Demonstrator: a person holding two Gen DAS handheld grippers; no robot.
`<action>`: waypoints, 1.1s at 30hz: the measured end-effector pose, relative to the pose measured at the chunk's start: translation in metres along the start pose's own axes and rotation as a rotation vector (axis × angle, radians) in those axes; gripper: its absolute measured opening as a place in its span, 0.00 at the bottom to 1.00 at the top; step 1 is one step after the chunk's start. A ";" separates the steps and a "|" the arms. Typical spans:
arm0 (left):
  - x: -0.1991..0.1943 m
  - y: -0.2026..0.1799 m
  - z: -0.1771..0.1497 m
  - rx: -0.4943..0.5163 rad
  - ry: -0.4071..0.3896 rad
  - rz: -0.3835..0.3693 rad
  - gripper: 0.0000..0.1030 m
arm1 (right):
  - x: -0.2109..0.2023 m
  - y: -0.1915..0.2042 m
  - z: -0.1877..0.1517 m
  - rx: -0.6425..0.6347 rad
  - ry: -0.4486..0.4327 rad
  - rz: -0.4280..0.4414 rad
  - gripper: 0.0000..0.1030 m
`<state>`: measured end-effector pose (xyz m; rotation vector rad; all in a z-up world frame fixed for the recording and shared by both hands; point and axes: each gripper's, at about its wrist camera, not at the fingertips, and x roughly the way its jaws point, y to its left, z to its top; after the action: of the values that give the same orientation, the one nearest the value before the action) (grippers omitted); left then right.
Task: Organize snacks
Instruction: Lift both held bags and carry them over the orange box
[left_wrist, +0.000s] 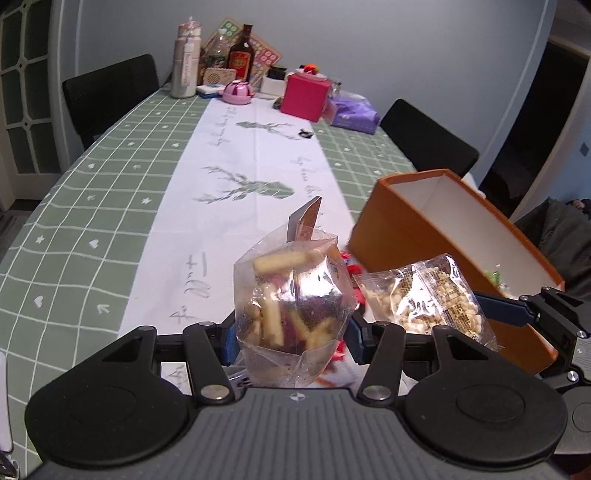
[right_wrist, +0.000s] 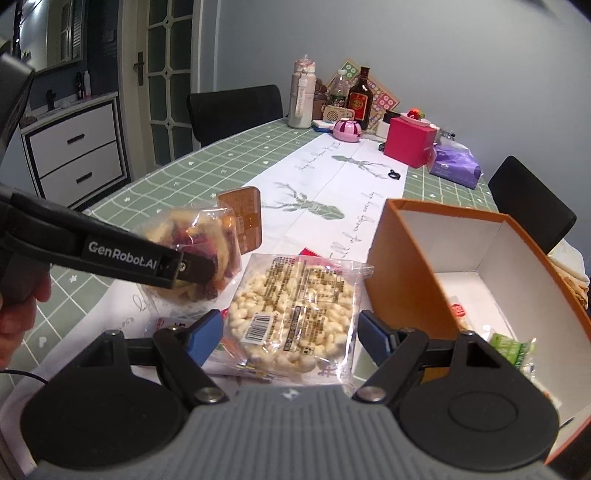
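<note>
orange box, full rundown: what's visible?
The orange box is open-topped, cardboard by the look, with a white inside. It stands on the tablecloth to the right of both held snack packets. Inside lie a green-wrapped snack and a white packet with a red mark. No gripper touches it.

Table (right_wrist: 155, 184): wore a green checked cloth with a white reindeer runner (right_wrist: 332, 192).
Near edge: orange box (right_wrist: 399, 258).
Far end: pink box (right_wrist: 406, 142), bottles (right_wrist: 360, 98), purple pack (right_wrist: 456, 166).
</note>
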<state>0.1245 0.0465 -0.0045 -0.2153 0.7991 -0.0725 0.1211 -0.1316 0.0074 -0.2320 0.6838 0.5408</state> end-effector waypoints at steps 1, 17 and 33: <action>-0.002 -0.005 0.003 0.006 -0.005 -0.008 0.60 | -0.005 -0.005 0.002 0.009 -0.005 0.003 0.75; 0.013 -0.103 0.057 0.015 -0.048 -0.086 0.60 | -0.036 -0.098 0.013 0.034 0.005 -0.134 0.75; 0.081 -0.170 0.077 -0.076 0.042 -0.156 0.60 | -0.027 -0.174 -0.001 0.052 0.062 -0.245 0.75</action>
<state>0.2391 -0.1185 0.0272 -0.3495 0.8269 -0.1946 0.1978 -0.2883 0.0288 -0.2807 0.7170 0.2822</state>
